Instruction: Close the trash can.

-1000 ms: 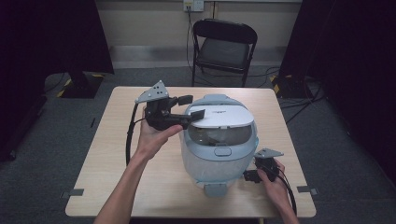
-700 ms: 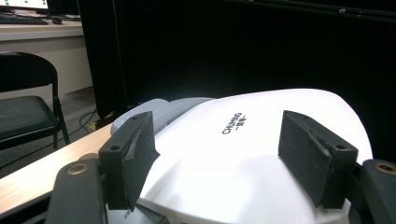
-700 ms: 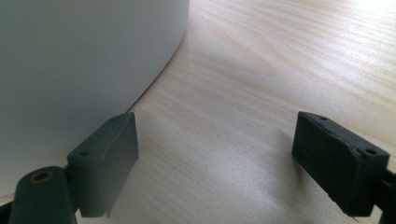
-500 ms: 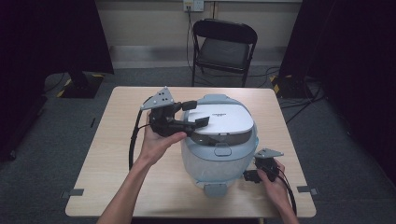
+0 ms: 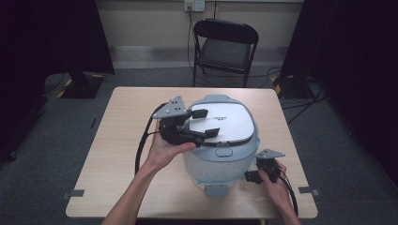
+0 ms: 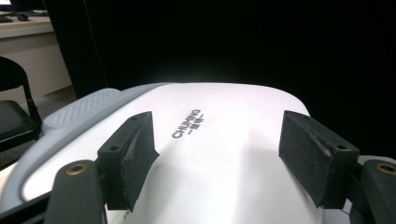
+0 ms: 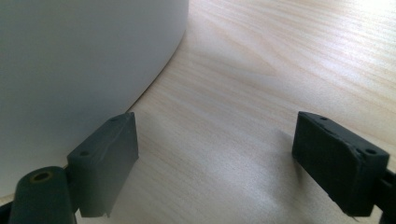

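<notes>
A dark-curtained room with a folding chair [image 5: 225,47] behind the pale wooden table [image 5: 117,140]; at its middle stands the big white rice cooker [image 5: 220,150], lid [image 6: 219,154] shut. My left gripper [image 5: 205,123] hovers over that lid with jaws spread wide, holding nothing. My right gripper [image 5: 251,176] rests low at the cooker's base, also wide open, one pad just beside the wall [image 7: 79,65]. To do this well, I judge I should steady the body with the right and press the front latch [image 5: 224,151] squarely, not skid across the glossy top.

Black hand-held gripper [image 5: 207,123] w/ grey plate
</notes>
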Action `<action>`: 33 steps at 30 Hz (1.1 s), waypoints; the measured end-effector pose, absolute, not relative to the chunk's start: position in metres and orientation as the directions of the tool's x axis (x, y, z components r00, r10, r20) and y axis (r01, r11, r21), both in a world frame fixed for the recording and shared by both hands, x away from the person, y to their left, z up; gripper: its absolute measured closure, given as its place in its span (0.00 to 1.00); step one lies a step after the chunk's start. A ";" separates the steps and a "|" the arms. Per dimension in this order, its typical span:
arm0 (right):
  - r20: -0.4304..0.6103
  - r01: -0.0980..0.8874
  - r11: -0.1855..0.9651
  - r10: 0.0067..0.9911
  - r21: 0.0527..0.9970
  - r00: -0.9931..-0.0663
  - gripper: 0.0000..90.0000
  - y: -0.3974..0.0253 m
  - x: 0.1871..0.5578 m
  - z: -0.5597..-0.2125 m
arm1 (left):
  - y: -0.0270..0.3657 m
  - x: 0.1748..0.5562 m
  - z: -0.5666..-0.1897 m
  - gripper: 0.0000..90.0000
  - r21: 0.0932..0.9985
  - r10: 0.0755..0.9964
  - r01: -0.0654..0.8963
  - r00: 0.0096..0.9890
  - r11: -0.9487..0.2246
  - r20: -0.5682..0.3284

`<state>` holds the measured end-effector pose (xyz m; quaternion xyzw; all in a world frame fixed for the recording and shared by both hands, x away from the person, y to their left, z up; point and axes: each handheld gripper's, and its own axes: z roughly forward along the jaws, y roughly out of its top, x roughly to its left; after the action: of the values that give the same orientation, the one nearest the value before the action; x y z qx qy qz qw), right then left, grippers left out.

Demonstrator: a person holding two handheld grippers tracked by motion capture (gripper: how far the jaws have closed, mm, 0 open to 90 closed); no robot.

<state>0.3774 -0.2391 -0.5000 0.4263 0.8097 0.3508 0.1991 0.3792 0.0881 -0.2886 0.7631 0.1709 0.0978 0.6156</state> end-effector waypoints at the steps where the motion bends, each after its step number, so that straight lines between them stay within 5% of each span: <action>1: -0.024 0.550 0.391 0.830 0.738 -0.557 0.15 -0.239 0.377 -0.500 | 0.087 0.379 -0.289 0.30 0.972 0.380 0.135 0.923 -0.194 -0.052; 33: -0.015 0.558 0.384 0.833 0.736 -0.553 0.15 -0.238 0.376 -0.500 | 0.077 0.369 -0.290 0.33 0.948 0.392 0.079 0.919 -0.308 0.051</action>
<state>0.3764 -0.2383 -0.5001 0.4304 0.8083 0.3505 0.1962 0.3690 0.0766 -0.2898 0.7970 0.1477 0.1373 0.5694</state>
